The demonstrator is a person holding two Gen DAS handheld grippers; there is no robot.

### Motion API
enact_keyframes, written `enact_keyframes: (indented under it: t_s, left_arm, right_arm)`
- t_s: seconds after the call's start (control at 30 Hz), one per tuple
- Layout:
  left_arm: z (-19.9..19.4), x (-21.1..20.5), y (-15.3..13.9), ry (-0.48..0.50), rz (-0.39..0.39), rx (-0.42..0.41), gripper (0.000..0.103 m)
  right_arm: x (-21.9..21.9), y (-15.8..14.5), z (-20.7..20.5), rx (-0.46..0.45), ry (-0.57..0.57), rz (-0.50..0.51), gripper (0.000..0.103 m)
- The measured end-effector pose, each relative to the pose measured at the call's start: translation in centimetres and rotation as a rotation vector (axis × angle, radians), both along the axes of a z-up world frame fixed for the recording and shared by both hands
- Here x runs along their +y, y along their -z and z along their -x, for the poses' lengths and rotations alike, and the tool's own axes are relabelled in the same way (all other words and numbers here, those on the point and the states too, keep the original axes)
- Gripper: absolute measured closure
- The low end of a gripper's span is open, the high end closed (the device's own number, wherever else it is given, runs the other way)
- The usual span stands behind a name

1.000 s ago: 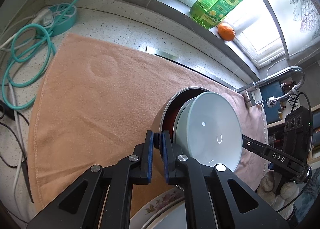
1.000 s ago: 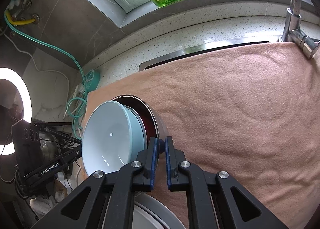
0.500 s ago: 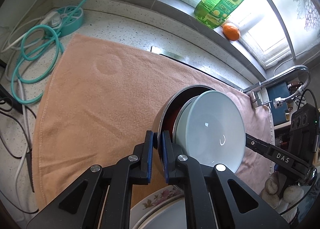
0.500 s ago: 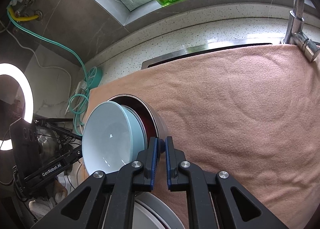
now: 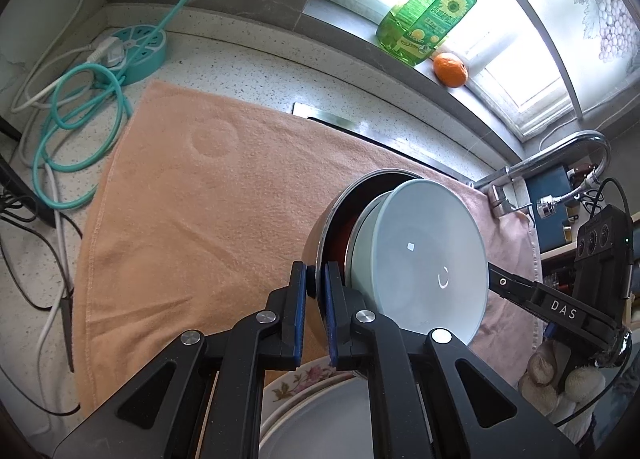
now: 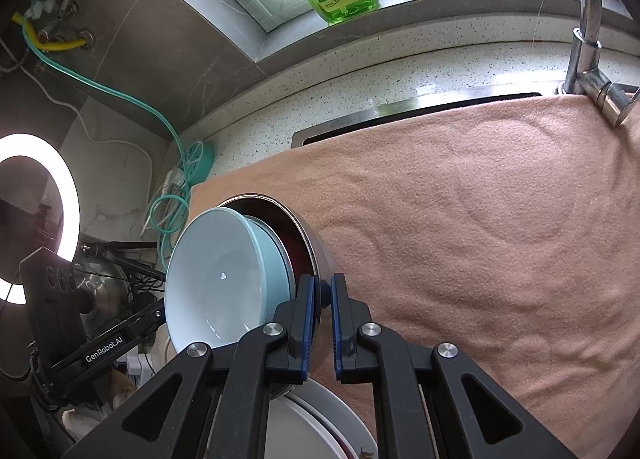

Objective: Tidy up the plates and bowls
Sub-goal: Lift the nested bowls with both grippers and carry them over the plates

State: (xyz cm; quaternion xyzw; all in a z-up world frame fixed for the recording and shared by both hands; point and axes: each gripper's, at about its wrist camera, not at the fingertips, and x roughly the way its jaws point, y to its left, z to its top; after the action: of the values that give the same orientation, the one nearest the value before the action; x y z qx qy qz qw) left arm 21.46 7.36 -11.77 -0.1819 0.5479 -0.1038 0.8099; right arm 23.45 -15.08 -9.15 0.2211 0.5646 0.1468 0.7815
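Observation:
A pale blue bowl (image 5: 428,259) sits nested inside a steel bowl (image 5: 336,215) with a dark red inside. Both are held up off the peach towel (image 5: 208,195). My left gripper (image 5: 316,291) is shut on the steel bowl's rim. My right gripper (image 6: 322,299) is shut on the same steel bowl's rim (image 6: 316,235) from the other side, with the blue bowl (image 6: 224,279) to its left. Below the bowls lies a stack of plates, a flowered one (image 5: 292,383) in the left wrist view and a white one (image 6: 304,427) in the right wrist view.
The towel (image 6: 480,219) covers the counter by the sink. A tap (image 6: 592,59) stands at the right. A green soap bottle (image 5: 428,19) and an orange (image 5: 450,69) sit on the sill. A teal power strip with cables (image 5: 132,51) lies at the left. A ring light (image 6: 36,215) glows at the far left.
Both grippers keep their hold on the steel bowl. The bowls have risen slightly, so the towel and the counter look a little farther away.

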Motion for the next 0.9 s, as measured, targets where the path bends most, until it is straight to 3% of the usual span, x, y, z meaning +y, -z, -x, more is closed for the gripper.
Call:
enact_keyframes:
  t_s: [0.53,0.9]
  left_arm:
    - [2.7,-0.3,-3.0,0.003,0.000,-0.044,0.096]
    - [5.8,0.1,-3.9,-0.021,0.000,-0.053,0.096]
  right_arm:
    - [-0.3,-3.4,2.5,-0.054,-0.021,-0.008,0.095]
    - [0.4,-4.2,5.5,-0.062,-0.046,-0.011,0.095]
